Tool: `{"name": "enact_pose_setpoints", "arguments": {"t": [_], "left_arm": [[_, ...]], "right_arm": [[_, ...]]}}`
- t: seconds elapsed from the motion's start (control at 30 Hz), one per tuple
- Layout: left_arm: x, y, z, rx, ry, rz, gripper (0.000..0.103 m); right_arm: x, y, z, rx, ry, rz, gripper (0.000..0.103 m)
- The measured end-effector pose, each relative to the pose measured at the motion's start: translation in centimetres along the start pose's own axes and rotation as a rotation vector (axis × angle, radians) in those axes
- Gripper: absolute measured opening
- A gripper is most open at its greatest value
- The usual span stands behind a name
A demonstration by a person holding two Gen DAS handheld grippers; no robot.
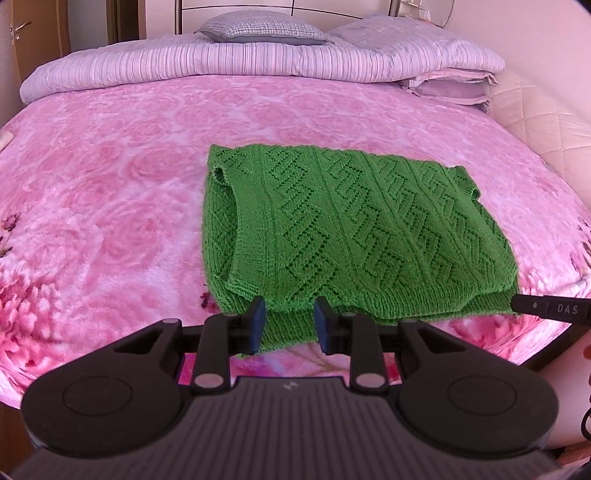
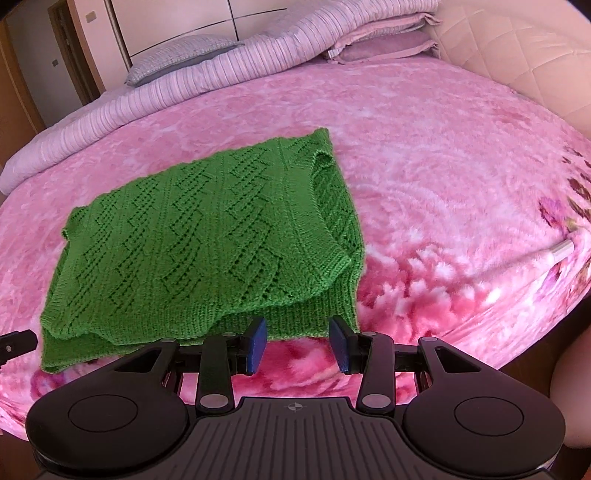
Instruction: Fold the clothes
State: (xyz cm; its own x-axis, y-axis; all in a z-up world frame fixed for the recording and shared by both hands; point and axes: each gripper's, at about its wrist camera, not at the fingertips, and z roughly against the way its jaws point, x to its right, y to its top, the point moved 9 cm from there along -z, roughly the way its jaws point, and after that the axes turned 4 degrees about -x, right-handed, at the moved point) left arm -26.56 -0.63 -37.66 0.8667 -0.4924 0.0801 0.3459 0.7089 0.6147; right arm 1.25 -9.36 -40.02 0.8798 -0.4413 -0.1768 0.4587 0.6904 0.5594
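A green knitted sweater point(image 1: 354, 229) lies folded in half on the pink floral bedspread point(image 1: 110, 206); it also shows in the right wrist view point(image 2: 199, 243), left of centre. My left gripper point(image 1: 290, 323) is open and empty, its blue pads point(image 1: 257, 325) just at the sweater's near hem. My right gripper point(image 2: 297, 345) is open and empty, at the near right corner of the hem, blue pads point(image 2: 258, 345) apart. The tip of the right gripper point(image 1: 546, 308) shows at the sweater's right corner in the left wrist view.
Striped folded duvet point(image 1: 236, 59) and pillows point(image 1: 266, 27) lie along the head of the bed. A padded wall point(image 2: 517, 51) runs along the right side. The bed's near edge point(image 2: 480, 332) drops off just behind the grippers. A door point(image 2: 22, 88) is at the far left.
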Motion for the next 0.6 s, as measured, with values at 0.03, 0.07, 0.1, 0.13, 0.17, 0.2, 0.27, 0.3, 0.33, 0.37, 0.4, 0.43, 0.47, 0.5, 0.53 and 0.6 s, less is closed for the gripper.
{"name": "enact_pose_setpoints", "arguments": {"t": [0.03, 0.07, 0.1, 0.13, 0.17, 0.2, 0.27, 0.3, 0.33, 0.37, 0.4, 0.43, 0.47, 0.5, 0.53, 0.6], "left_arm": [[0.0, 0.1, 0.0, 0.005, -0.003, -0.002, 0.025], [0.0, 0.3, 0.0, 0.015, -0.008, -0.004, 0.025], [0.0, 0.5, 0.0, 0.026, -0.013, -0.005, 0.025], [0.0, 0.6, 0.0, 0.036, -0.020, -0.008, 0.025], [0.0, 0.8, 0.0, 0.042, -0.029, -0.014, 0.025], [0.0, 1.0, -0.1, 0.047, -0.036, -0.019, 0.025], [-0.2, 1.3, -0.5, 0.054, -0.046, -0.029, 0.025], [-0.3, 1.5, -0.7, 0.055, -0.052, -0.034, 0.025], [-0.3, 1.6, -0.9, 0.055, -0.060, -0.038, 0.025], [-0.3, 1.7, -1.2, 0.053, -0.067, -0.040, 0.025], [-0.4, 1.8, -1.5, 0.051, -0.073, -0.039, 0.024], [-0.5, 1.8, -1.8, 0.047, -0.077, -0.037, 0.024], [-0.7, 1.8, -2.1, 0.040, -0.078, -0.032, 0.024], [-0.8, 1.8, -2.5, 0.034, -0.079, -0.027, 0.024], [-1.0, 1.9, -2.8, 0.028, -0.080, -0.023, 0.024], [-1.2, 2.0, -3.4, 0.020, -0.083, -0.015, 0.024]], "right_arm": [[0.2, 0.1, 0.0, 0.007, 0.006, -0.006, 0.041], [0.5, 0.3, 0.1, 0.024, 0.024, -0.025, 0.041], [1.1, 0.5, 0.4, 0.059, 0.059, -0.065, 0.041], [1.6, 0.8, 0.7, 0.094, 0.095, -0.104, 0.041], [2.4, 1.1, 0.9, 0.126, 0.139, -0.161, 0.041], [3.6, 1.3, 1.1, 0.156, 0.198, -0.244, 0.041], [6.0, 1.5, 0.5, 0.181, 0.310, -0.408, 0.041], [7.3, 1.6, 0.1, 0.186, 0.364, -0.489, 0.041], [8.4, 1.6, -0.4, 0.181, 0.405, -0.554, 0.041], [9.1, 1.7, -1.1, 0.163, 0.420, -0.588, 0.041], [9.6, 1.7, -1.7, 0.147, 0.426, -0.607, 0.041], [10.0, 1.7, -2.4, 0.130, 0.432, -0.621, 0.041], [10.1, 1.7, -3.2, 0.108, 0.441, -0.634, 0.041], [10.3, 1.7, -4.0, 0.086, 0.450, -0.646, 0.041], [10.3, 1.6, -4.7, 0.070, 0.457, -0.657, 0.041], [10.2, 1.6, -5.7, 0.054, 0.468, -0.676, 0.041]]}}
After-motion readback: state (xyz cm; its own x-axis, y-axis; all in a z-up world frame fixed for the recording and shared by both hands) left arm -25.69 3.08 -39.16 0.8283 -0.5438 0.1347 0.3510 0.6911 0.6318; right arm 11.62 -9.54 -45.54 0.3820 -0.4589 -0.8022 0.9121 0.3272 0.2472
